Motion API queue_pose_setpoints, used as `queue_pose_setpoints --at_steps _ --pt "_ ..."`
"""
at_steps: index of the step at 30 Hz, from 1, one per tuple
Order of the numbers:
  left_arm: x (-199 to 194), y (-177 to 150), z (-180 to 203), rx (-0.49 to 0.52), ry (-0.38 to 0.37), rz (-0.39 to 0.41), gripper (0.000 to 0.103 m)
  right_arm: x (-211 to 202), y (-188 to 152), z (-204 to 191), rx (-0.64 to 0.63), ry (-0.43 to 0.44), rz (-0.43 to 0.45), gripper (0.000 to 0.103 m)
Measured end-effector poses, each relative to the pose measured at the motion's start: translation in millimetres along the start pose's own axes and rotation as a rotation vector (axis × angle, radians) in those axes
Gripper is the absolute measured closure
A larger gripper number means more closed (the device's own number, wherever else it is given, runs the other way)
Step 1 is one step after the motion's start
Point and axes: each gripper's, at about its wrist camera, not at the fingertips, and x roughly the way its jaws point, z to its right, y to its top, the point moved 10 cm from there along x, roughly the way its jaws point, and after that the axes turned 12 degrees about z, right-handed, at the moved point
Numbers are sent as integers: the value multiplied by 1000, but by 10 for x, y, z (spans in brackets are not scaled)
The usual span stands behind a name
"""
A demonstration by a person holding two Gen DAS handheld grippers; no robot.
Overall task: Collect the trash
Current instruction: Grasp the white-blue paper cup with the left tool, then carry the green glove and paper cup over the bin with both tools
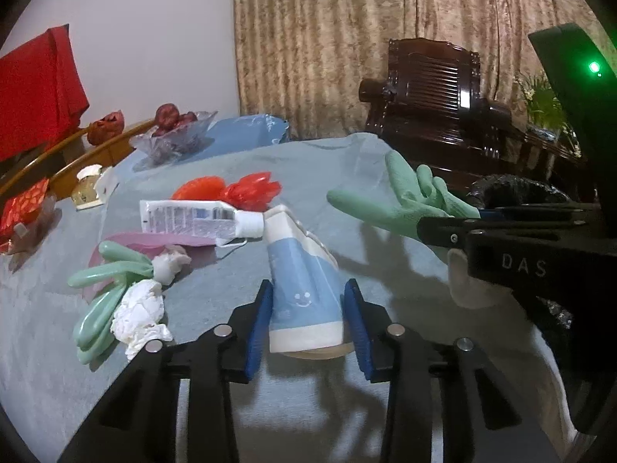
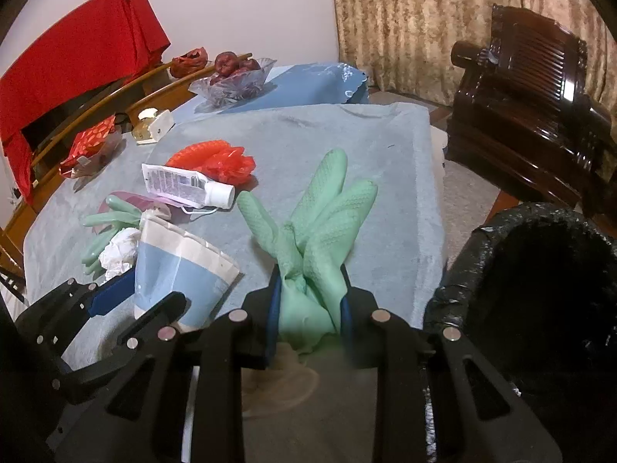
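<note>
- Left wrist view: left gripper (image 1: 308, 324) jaws pinching a crushed blue paper cup (image 1: 304, 281) by its sides, just above the grey-towelled table (image 1: 347, 169). Ahead on the table: white tube (image 1: 200, 218), red plastic bag (image 1: 239, 191), second green glove (image 1: 104, 293), crumpled tissue (image 1: 140, 314).
- Right wrist view: right gripper (image 2: 310, 308) jaws clamped on a green rubber glove (image 2: 320, 231) at the cuff, fingers pointing up, held over the table edge. Black-lined trash bin (image 2: 540, 289) just to the right.
</note>
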Motion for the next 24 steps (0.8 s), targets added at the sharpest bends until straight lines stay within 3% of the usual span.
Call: queue_pose_setpoints --at_steps 3,14,24 --pt "-13 35 7 -4 -12 8 80 -58 49 10 1 -1 14 78" --pt "-3 -16 -22 -44 -18 -26 81 -164 83 12 2 1 31 78" --pt "-135 388 30 -61 -23 48 81 -462 208 58 0 -12 92 78"
